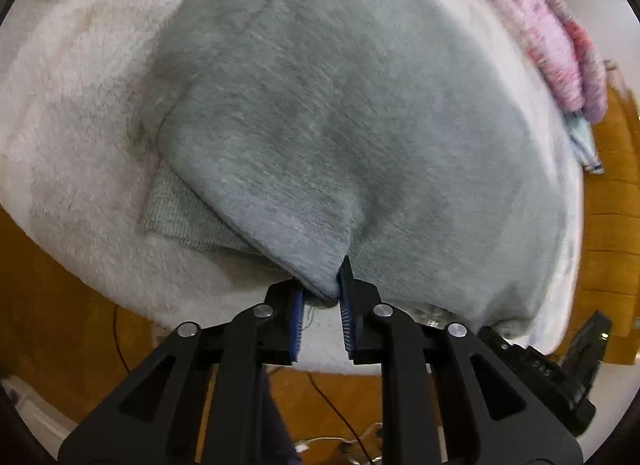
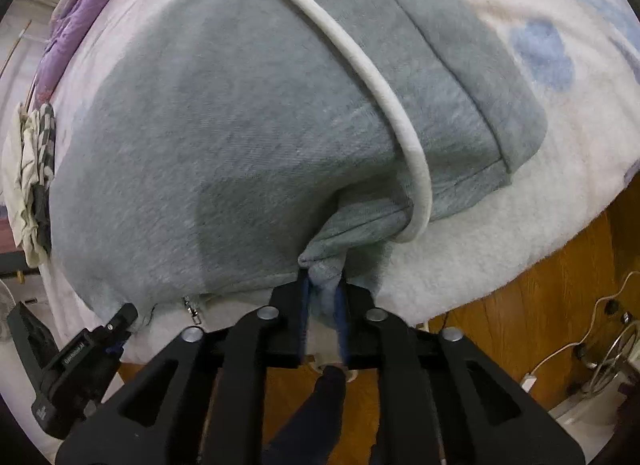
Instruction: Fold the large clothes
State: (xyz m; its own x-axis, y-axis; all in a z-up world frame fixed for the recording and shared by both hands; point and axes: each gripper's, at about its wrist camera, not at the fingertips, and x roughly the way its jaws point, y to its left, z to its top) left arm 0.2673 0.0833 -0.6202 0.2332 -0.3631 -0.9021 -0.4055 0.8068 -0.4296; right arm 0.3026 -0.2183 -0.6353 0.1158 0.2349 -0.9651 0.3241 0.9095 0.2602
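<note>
Holding a big grey hoodie (image 1: 340, 105) by two bunches of cloth at its near edge, I have most of its body spread across the white fleece blanket (image 1: 80, 145) on the bed, close to the edge nearest me. That much heavy cloth is my main worry: if I lift or swing it over, I judge its drag on the fuzzy blanket could pull the whole blanket along, or tug the cloth out of my hold.

My left gripper (image 1: 322, 297) has its fingers clamped on only a small peak of the hem, so little fabric sits between the blue pads (image 1: 298, 321) that it may slip free. My right gripper (image 2: 323, 307) is closed on a thicker wad near the hood edge, which looks safer, though it may hold more than one layer and fold crookedly.

Uneven pulling between my two hands would skew the crease. The white drawstring (image 2: 360, 65) lies loose over the cloth and could trail or catch in the fold. The zipper pull (image 2: 195, 311) hangs at the near edge and might snag on the fleece.
</note>
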